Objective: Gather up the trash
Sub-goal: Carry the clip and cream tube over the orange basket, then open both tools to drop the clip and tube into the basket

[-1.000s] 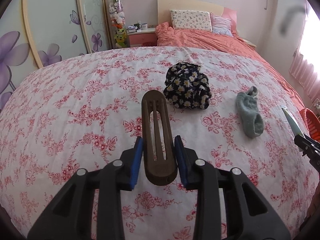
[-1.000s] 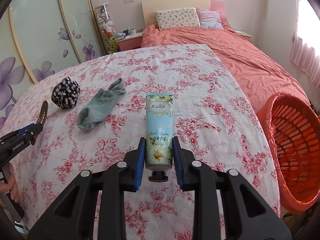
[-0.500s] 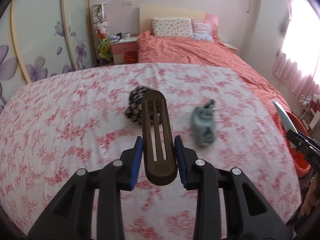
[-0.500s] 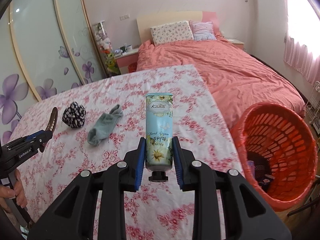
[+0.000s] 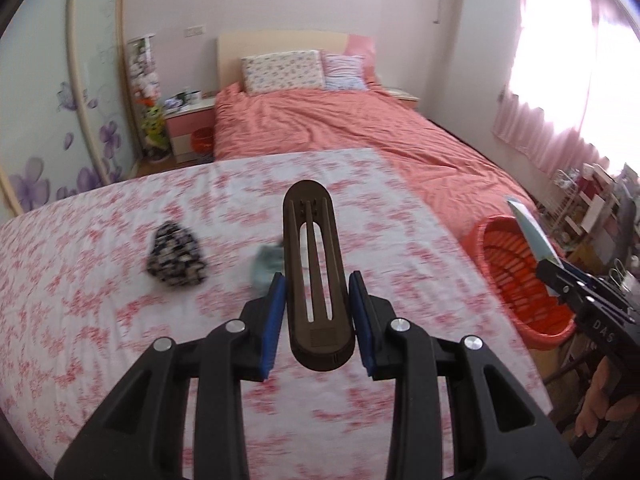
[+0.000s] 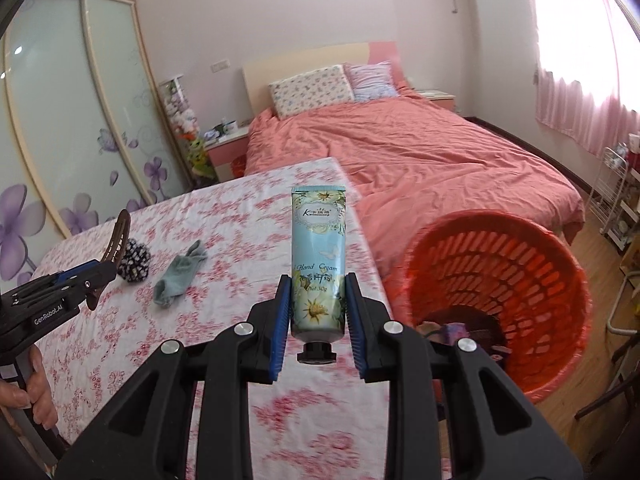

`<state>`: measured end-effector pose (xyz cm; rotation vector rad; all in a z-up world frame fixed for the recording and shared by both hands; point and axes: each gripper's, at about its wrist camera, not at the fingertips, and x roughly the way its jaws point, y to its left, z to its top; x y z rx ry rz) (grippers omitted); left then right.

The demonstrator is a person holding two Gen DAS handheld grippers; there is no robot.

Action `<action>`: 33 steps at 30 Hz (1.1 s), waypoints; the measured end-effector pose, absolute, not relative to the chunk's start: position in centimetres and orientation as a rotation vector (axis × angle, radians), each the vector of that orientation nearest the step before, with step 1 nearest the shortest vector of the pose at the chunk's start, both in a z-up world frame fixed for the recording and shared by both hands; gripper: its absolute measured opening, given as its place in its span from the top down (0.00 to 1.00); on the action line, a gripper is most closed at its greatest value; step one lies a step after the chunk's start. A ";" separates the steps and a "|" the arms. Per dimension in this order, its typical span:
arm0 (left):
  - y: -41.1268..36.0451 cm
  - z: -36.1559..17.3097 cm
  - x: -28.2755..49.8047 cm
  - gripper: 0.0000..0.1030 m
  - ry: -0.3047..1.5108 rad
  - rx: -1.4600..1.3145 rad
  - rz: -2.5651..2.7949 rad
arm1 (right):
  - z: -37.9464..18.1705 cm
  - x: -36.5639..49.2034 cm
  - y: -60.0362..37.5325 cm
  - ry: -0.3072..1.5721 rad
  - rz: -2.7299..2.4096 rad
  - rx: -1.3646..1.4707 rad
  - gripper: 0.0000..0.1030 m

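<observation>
sock [image 5: 267, 266] blurred – half behind hair clip [image 5: 314, 276]

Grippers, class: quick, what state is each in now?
Left gripper: shut on the brown slotted plastic hair clip.
Right gripper: shut on the pale-blue floral hand-cream tube.

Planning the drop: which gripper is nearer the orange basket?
Right. The right gripper, holding the hand cream, is beside the orange basket; the left gripper is farther left above the table.
</observation>
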<state>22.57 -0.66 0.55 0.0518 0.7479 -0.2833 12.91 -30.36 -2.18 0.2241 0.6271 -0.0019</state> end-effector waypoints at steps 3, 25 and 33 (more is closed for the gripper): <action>-3.6 0.9 22.4 0.69 0.740 0.061 -0.340 | -2.0 12.2 -32.2 0.612 -0.038 0.242 0.74; -26.2 -2.0 22.2 0.69 0.785 0.125 -0.724 | -4.8 11.2 -44.9 0.591 -0.243 0.375 0.74; -28.0 -4.6 24.6 0.48 0.840 0.134 -0.677 | -7.2 13.2 -46.9 0.638 -0.222 0.453 0.67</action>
